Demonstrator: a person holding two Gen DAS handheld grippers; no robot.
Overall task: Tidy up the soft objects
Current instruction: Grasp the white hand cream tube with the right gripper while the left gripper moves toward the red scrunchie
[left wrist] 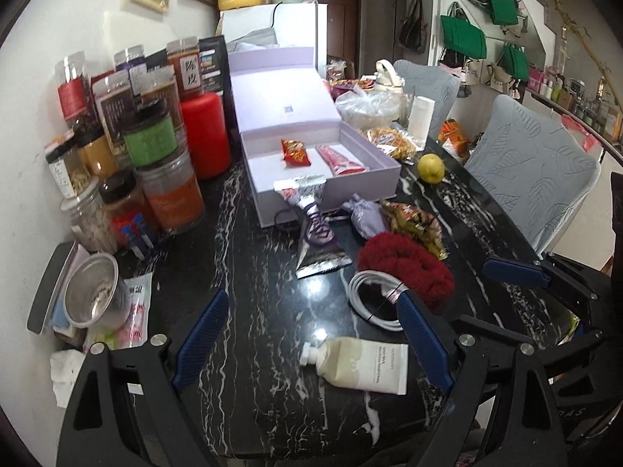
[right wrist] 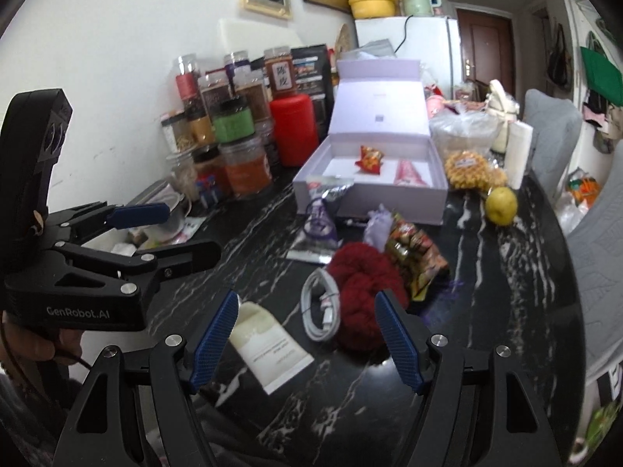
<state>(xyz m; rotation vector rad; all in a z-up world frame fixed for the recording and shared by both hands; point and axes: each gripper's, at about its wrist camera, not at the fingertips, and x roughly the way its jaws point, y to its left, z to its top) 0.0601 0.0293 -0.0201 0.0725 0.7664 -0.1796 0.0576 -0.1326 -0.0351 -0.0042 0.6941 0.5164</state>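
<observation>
An open lilac box (left wrist: 362,179) (right wrist: 389,198) on the black marble table holds a red snack packet (left wrist: 296,152) (right wrist: 369,160) and a red tube (left wrist: 339,160) (right wrist: 409,173). In front of it lie a silver pouch with a purple cord (left wrist: 316,233) (right wrist: 320,225), a lilac sachet (left wrist: 365,216) (right wrist: 377,225), a colourful snack bag (left wrist: 416,225) (right wrist: 412,257), a red fluffy scrunchie (left wrist: 409,268) (right wrist: 362,292), a white coiled cable (left wrist: 373,303) (right wrist: 321,307) and a cream tube (left wrist: 362,366) (right wrist: 272,350). My left gripper (left wrist: 311,338) is open above the near table, empty. My right gripper (right wrist: 305,346) is open, empty, over the cream tube and cable.
Several jars (left wrist: 155,148) (right wrist: 233,144) and a red canister (left wrist: 204,132) (right wrist: 294,132) stand along the left wall. A metal cup (left wrist: 93,295) sits at the near left. A yellow pear (left wrist: 430,167) (right wrist: 501,205), bagged snacks (right wrist: 467,171) and grey-covered chairs (left wrist: 533,171) are on the right.
</observation>
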